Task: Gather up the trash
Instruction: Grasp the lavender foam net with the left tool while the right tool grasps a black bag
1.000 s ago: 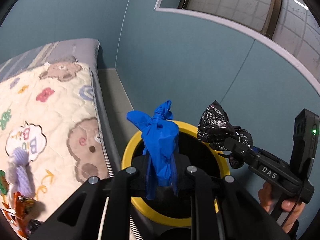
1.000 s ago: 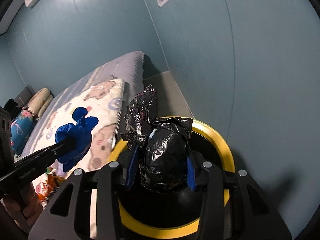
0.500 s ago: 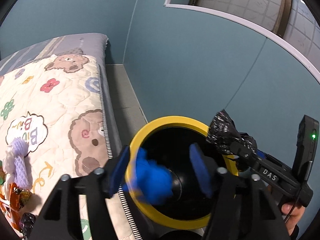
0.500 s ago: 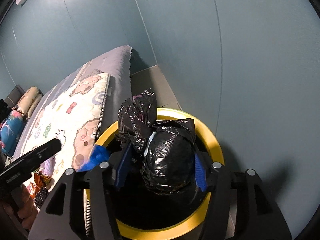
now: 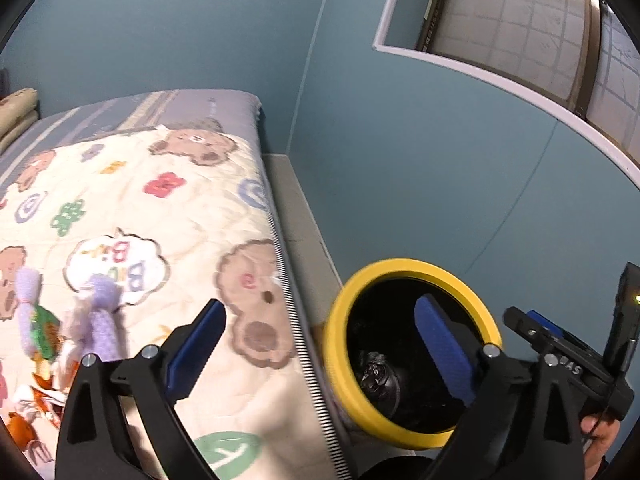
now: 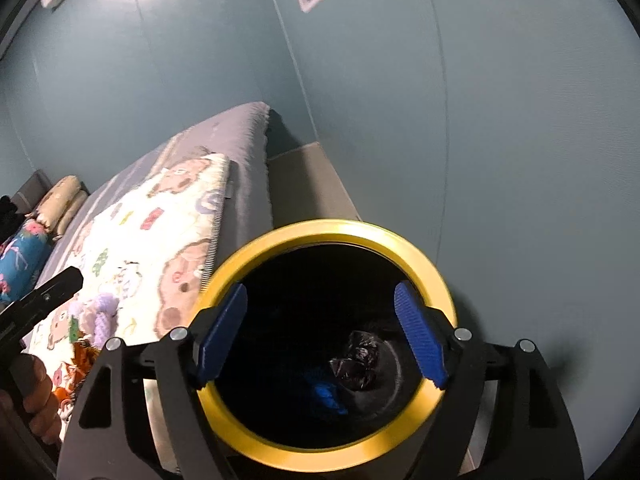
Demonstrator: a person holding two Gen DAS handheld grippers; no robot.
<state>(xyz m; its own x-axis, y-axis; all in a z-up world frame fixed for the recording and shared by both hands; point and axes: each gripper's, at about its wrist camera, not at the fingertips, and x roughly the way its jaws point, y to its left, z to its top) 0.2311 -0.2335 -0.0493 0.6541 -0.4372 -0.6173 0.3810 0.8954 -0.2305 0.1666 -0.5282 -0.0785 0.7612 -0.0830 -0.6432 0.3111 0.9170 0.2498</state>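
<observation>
Both grippers' fingers (image 6: 420, 336) just opened wide, holding nothing.

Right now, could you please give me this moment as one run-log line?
left gripper: open, empty | right gripper: open, empty | crumpled black plastic bag and blue glove: inside yellow-rimmed black bin

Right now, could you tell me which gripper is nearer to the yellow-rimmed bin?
The right. The right gripper hangs open directly over the yellow-rimmed bin, its jaws framing the mouth. The left gripper, also open and empty, sits off to the side, one finger over the bed quilt.
</observation>
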